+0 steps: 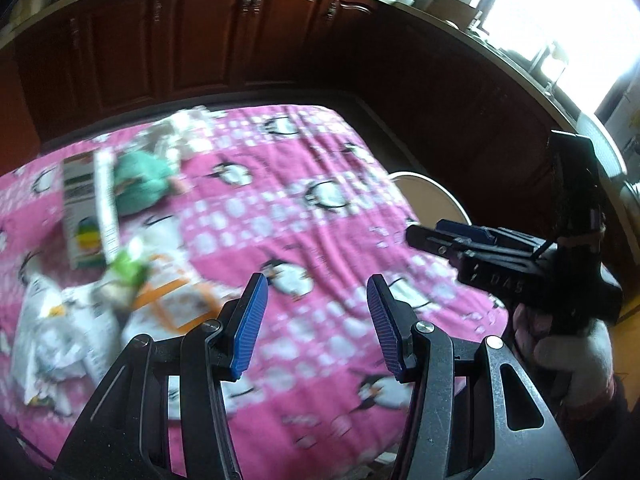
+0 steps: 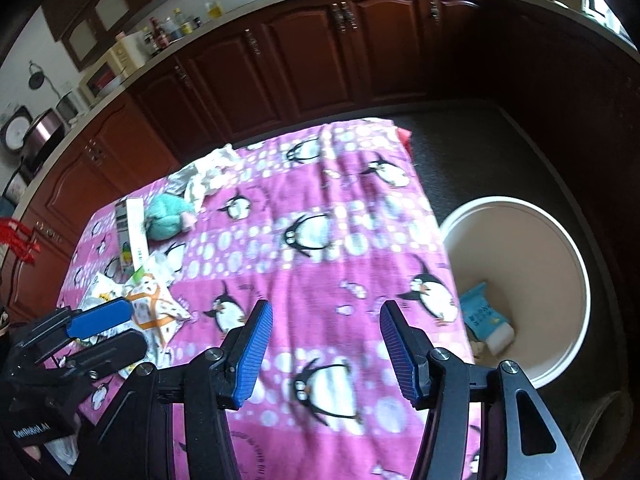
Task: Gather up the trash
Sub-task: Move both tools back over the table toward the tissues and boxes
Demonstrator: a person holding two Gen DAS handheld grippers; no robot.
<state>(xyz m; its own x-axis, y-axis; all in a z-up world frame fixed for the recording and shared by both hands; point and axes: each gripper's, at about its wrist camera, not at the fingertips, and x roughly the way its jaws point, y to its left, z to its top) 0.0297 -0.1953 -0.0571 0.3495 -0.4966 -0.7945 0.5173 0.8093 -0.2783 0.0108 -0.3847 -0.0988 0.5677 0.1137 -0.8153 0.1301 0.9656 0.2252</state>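
Trash [image 2: 152, 304] lies on surface [image 2: 320, 264] at your left; both grippers' fingers [image 1: 250, 320] [image 2: 254, 352] spread apart, w/ nothing between; bin [image 2: 520, 292] beside surface.

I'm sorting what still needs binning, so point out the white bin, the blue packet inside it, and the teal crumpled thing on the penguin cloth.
white bin [image 2: 576, 248], right wrist view, on its inner back wall.
blue packet [image 2: 480, 312], right wrist view, on its printed face.
teal crumpled thing [image 2: 166, 216], right wrist view, on its middle.

Both the left gripper [image 1: 316, 324] and right gripper [image 2: 326, 350] are black-framed, with ribbed blue pads [image 2: 254, 354] on the fingers. Silver screws [image 1: 424, 327] sit just behind the pads. White lettering marks the left gripper's black body.
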